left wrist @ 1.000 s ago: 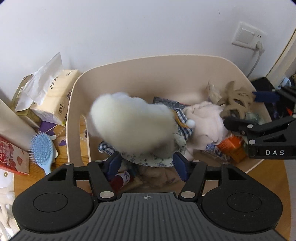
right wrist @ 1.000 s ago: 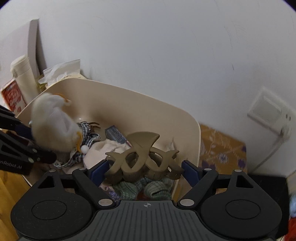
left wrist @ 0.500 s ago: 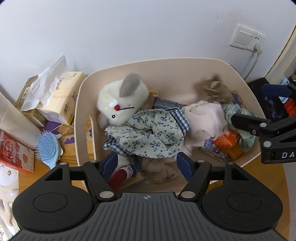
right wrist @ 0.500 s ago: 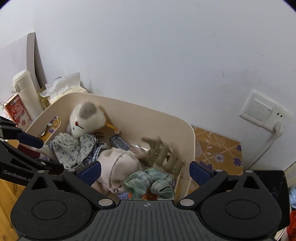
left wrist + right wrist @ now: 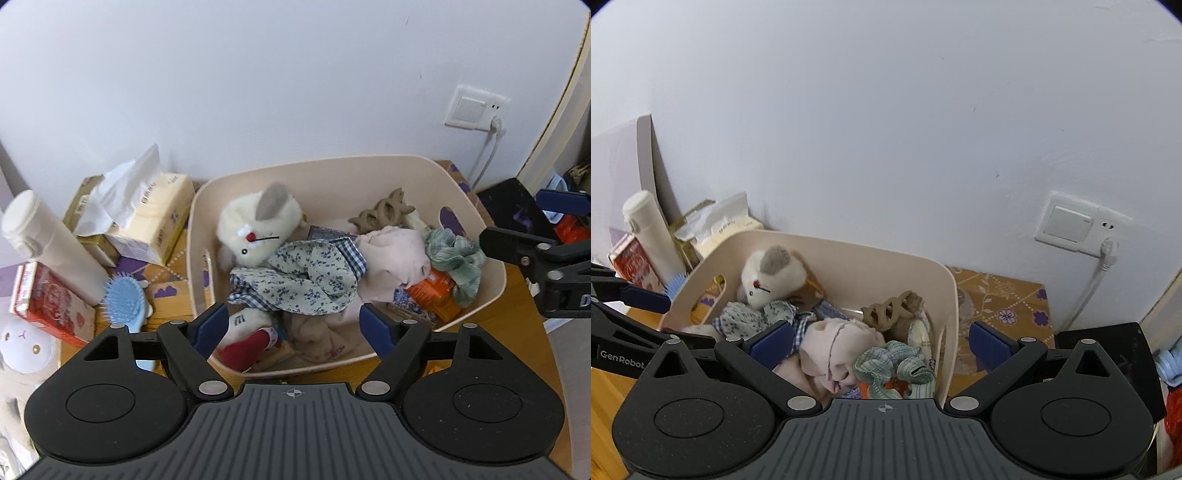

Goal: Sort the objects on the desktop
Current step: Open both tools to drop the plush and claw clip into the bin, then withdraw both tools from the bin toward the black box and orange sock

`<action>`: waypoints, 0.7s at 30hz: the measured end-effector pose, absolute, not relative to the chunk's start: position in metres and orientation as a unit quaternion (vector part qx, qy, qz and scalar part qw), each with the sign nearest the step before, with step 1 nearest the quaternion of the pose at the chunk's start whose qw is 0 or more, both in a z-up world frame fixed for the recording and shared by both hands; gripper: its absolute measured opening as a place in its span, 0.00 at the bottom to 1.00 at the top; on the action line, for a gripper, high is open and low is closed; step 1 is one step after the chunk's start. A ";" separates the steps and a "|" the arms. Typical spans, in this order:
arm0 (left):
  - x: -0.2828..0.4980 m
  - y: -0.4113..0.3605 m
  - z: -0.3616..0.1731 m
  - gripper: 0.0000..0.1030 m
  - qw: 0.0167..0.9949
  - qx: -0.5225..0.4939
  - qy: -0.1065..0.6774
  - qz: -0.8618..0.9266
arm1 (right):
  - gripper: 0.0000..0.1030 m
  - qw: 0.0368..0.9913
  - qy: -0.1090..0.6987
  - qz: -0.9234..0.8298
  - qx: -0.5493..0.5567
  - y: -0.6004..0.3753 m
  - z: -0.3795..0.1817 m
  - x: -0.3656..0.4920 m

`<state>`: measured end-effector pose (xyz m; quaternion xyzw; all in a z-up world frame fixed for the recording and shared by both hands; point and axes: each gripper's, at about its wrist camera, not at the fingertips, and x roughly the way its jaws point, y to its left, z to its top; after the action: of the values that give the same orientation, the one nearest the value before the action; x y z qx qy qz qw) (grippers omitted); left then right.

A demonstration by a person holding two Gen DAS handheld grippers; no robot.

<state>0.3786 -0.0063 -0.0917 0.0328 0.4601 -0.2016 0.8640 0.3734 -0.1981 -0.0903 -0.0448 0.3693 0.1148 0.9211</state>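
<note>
1. Both toys have dropped since a second ago: the plush (image 5: 258, 229) that was blurred in front of the left gripper (image 5: 293, 326) now lies in the bin (image 5: 491, 266), and the hair claw (image 5: 384, 212) that sat between the right gripper's (image 5: 881, 345) fingers now rests at the bin's back wall.
2. Left gripper: its jaws are opening, wide apart, with nothing pinched; its blue pads (image 5: 208, 326) hang above the bin's near edge.
3. Right gripper: jaws spread fully, empty, poised over the bin's right half.
4. Inside the bin, the plush lies at the back left, head up, with a floral cloth (image 5: 306, 277) draped below it.
5. A pink cloth (image 5: 391, 258) sits in the middle, touching the floral cloth.
6. A green scrunchie (image 5: 454, 258) lies at the right, over an orange pack (image 5: 436, 291).
7. A red sock (image 5: 243, 349) pokes out at the near left corner.
8. Outside the bin on the left stand a tissue pack (image 5: 155, 218), a white bottle (image 5: 51, 243), a red box (image 5: 48, 302) and a blue hairbrush (image 5: 125, 299).
9. On the wall at the right is a socket (image 5: 476, 112) with a plug in it.
</note>
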 end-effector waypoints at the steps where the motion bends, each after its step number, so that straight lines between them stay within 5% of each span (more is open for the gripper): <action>1: 0.375 -0.003 -0.089 0.77 0.866 0.033 0.456 -0.204 | 1.00 0.923 0.366 0.115 -0.039 -0.199 -0.086 0.369; 21: 0.294 0.067 -0.066 0.79 0.883 0.006 0.422 -0.206 | 1.00 0.941 0.319 0.110 0.003 -0.206 -0.040 0.273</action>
<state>0.2945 0.0674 -0.0663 0.0057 0.4222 -0.2057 0.8828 0.2730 -0.2060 -0.0399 0.0026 0.3191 0.1104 0.9413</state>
